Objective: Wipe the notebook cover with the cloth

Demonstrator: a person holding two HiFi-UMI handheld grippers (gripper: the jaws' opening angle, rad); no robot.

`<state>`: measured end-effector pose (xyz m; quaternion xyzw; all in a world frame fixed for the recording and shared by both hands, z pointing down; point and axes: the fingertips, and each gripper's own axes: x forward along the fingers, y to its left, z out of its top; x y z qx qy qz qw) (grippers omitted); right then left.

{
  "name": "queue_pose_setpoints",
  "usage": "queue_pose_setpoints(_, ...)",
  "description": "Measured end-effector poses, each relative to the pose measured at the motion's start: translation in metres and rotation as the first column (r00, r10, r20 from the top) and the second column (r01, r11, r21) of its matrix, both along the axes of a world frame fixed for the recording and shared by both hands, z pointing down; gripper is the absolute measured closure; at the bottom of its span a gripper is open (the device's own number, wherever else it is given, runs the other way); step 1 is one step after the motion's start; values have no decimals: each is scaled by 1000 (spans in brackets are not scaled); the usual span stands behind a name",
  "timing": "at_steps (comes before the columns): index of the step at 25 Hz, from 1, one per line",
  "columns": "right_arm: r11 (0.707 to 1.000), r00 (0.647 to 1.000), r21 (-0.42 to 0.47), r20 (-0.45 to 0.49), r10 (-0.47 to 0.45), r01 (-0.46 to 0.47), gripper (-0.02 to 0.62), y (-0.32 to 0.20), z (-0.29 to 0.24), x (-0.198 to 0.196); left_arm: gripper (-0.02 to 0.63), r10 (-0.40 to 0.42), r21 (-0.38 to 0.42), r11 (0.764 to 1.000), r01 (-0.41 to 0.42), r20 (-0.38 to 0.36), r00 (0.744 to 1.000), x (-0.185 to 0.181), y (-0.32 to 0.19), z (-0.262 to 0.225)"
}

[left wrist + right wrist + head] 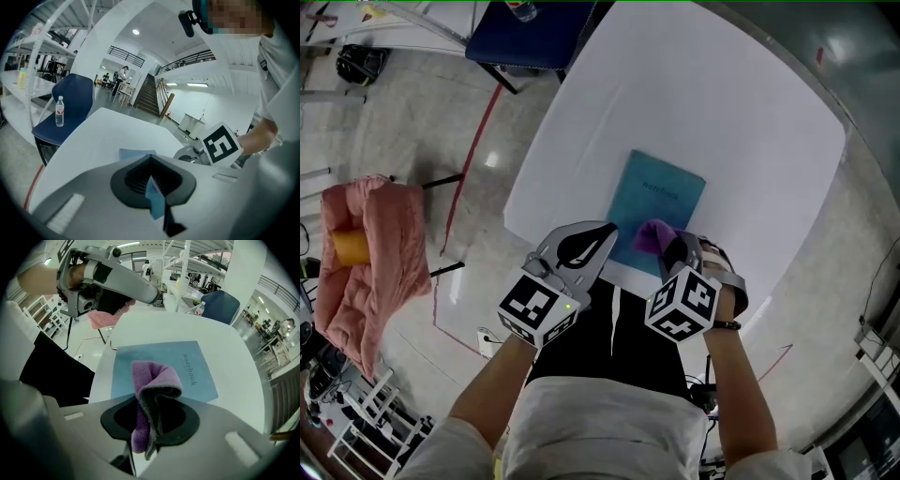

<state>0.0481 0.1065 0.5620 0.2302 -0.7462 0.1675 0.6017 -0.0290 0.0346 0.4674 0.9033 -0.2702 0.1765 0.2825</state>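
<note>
Notebook (661, 199) lies flat near the counter's (750, 122) front edge. The right gripper's (667, 248) jaws pinch the cloth (149, 385) just above it. The left gripper's (602, 234) jaws look clamped on its near edge. That loose fold could snag and drag the book off!

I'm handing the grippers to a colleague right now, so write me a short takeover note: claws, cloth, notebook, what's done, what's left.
Left gripper: claw shut, apparently empty, by the notebook's left edge.
Right gripper: claw shut on the purple cloth, over the notebook's near end.
The notebook lies closed and flat on the white table.
Done: cloth in hand. Left: wipe the cover; whether the cloth touches it, I cannot tell.
</note>
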Motion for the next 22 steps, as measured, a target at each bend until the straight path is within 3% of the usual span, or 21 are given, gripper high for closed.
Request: queue_pose_setpoints(22, 985, 997, -165, 74, -32, 44, 488, 51, 0, -29, 606, 32, -5, 999, -32, -5, 999, 8, 1, 0)
